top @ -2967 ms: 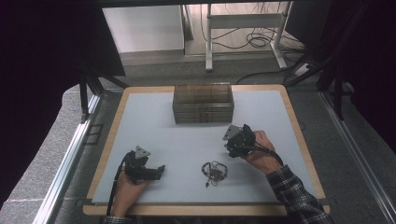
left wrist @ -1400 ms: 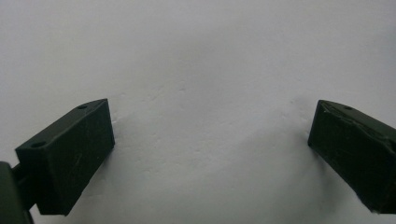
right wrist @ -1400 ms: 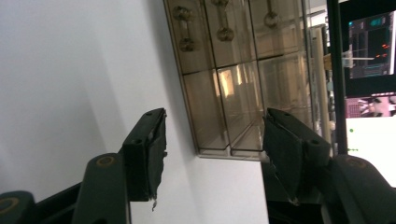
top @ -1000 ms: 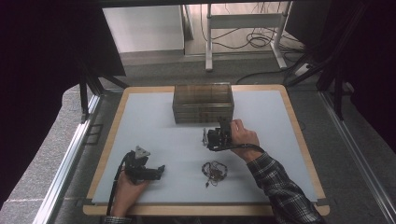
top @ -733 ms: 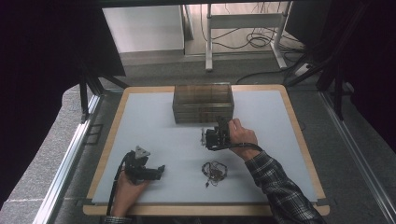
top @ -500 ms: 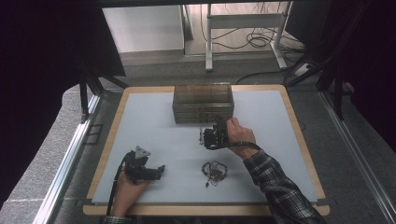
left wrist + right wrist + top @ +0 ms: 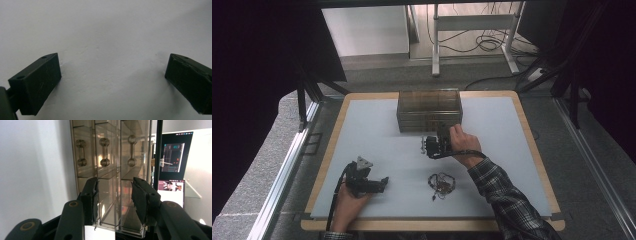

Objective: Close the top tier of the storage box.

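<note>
Work stands at an early stage, as far as one can judge: the right gripper (image 7: 428, 146) has reached the front of the clear drawer box (image 7: 429, 110) that sits near the far edge of the table (image 7: 362, 130), yet every drawer looks shut and nothing has been pulled out. In the right gripper view its jaws, which have just been closing, stand partly apart around the lower front of one drawer (image 7: 113, 202), the pads not clearly pressing on it; three dumbbell-shaped handles (image 7: 104, 152) show further along the front, one per drawer. The tangled jewellery (image 7: 441, 183) lies loose near the table's near edge, untouched, just right of centre. What seems left is gripping a handle, drawing a drawer open, and probably putting the tangle inside. The left gripper (image 7: 371, 184) rests by the near left corner, its jaws wide apart over bare table and holding nothing. Counted: one drawer box, one jewellery tangle, two grippers, two hands.
</note>
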The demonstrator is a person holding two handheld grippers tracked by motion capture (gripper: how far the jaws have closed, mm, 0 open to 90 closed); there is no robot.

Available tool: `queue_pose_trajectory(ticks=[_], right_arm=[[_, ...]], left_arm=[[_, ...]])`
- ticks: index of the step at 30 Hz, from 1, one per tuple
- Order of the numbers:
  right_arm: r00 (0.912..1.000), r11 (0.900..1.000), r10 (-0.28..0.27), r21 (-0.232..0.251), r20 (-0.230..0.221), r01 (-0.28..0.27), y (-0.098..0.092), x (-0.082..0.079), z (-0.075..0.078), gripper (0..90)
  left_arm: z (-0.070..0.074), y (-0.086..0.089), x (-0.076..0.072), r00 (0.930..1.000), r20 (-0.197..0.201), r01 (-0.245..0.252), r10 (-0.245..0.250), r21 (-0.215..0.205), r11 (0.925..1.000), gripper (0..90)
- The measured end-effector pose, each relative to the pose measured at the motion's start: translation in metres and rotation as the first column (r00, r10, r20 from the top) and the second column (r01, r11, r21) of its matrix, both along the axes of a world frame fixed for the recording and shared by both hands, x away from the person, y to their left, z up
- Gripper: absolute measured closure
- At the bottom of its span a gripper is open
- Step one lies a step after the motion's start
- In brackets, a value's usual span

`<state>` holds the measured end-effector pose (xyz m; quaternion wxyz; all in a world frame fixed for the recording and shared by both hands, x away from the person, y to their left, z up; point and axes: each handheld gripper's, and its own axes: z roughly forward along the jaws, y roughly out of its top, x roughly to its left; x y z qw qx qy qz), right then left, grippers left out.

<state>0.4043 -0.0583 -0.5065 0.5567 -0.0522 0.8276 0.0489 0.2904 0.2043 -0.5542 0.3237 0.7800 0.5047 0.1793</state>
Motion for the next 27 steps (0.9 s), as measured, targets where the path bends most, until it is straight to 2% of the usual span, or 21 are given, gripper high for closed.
queue_pose_trajectory(ticks=[2,6,8,19,20,22,23,27], right_arm=[[0.9996,1.0,0.0,-0.013,0.027,0.0,0.003,0.002,0.001,58.2],[0.9993,1.0,0.008,-0.011,0.037,-0.007,0.006,0.004,0.0,59.4],[0.9986,0.999,0.004,-0.032,0.052,-0.002,0.009,0.005,0.0,61.2],[0.9964,0.999,0.007,-0.048,0.085,-0.003,0.014,0.013,-0.004,65.6],[0.995,0.999,0.008,-0.054,0.099,-0.003,0.015,0.015,-0.004,66.5],[0.9956,0.999,0.011,-0.054,0.094,-0.006,0.015,0.015,-0.004,66.8],[0.994,0.999,0.01,-0.053,0.109,-0.004,0.016,0.015,-0.004,67.1],[0.9936,0.999,0.014,-0.054,0.112,-0.008,0.017,0.016,-0.005,68.4]], left_arm=[[0.0,0.0,0.0,1.0,0.0,0.0,0.0,0.0,1.0,0.5],[0.0,0.0,0.0,1.0,0.0,0.0,0.0,0.0,1.0,0.5],[0.0,0.0,0.0,1.0,0.0,0.0,0.0,0.0,1.0,0.5],[0.0,0.0,0.0,1.0,0.0,-0.001,0.001,0.0,1.0,0.5],[0.0,0.0,0.0,1.0,0.0,0.0,0.0,0.0,1.0,0.5],[0.0,0.0,0.0,1.0,0.0,0.0,0.0,0.0,1.0,0.5],[0.0,0.0,0.0,1.0,-0.003,0.003,-0.003,0.005,1.0,0.5],[0.0,0.0,0.0,1.0,0.0,0.0,0.0,-0.001,1.0,0.5]])
